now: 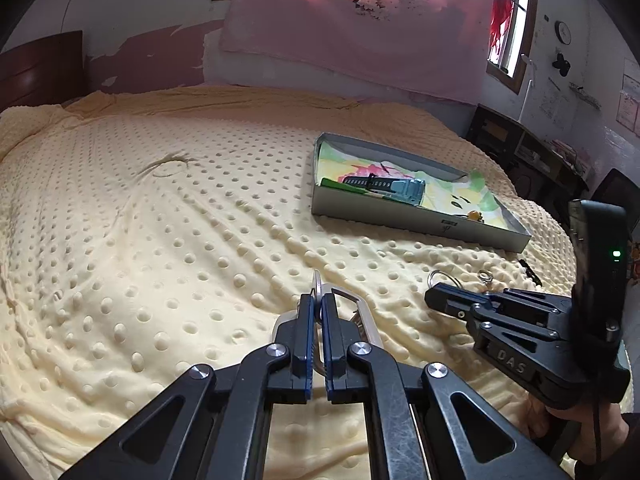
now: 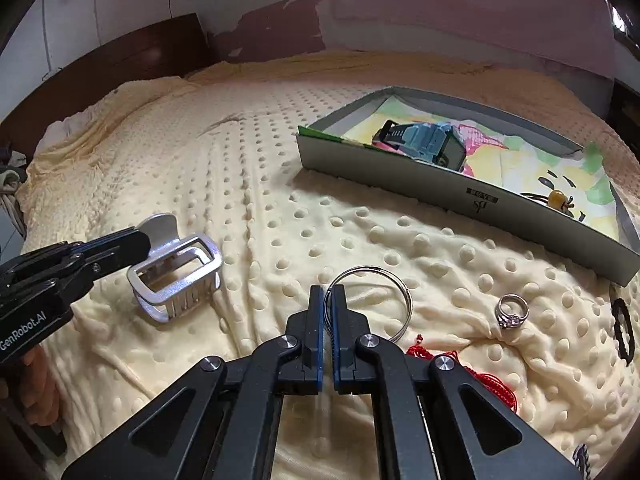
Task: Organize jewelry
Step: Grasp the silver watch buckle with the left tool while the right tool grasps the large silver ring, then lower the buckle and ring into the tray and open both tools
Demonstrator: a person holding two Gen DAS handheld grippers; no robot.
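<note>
A lived-in home bedroom, wide bed [image 1: 180, 200] under a dimpled cream blanket, dark wooden headboard [image 2: 120, 60], pink curtain [image 1: 360, 28] over the window, wall clock [image 1: 563, 32], cluttered side shelves [image 1: 532, 152]

Soft matt cloth blanket [image 2: 280, 208], raised dots all over; brushed-metal hair claw [image 2: 180, 276]; shiny wire key ring [image 2: 400, 280]; matt grey cardboard box [image 2: 440, 188].

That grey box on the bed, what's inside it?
The grey box holds a colourful patterned cloth lining it, a blue watch on top, and a small amber-coloured trinket near one end. The near wall hides the floor just behind it.
</note>
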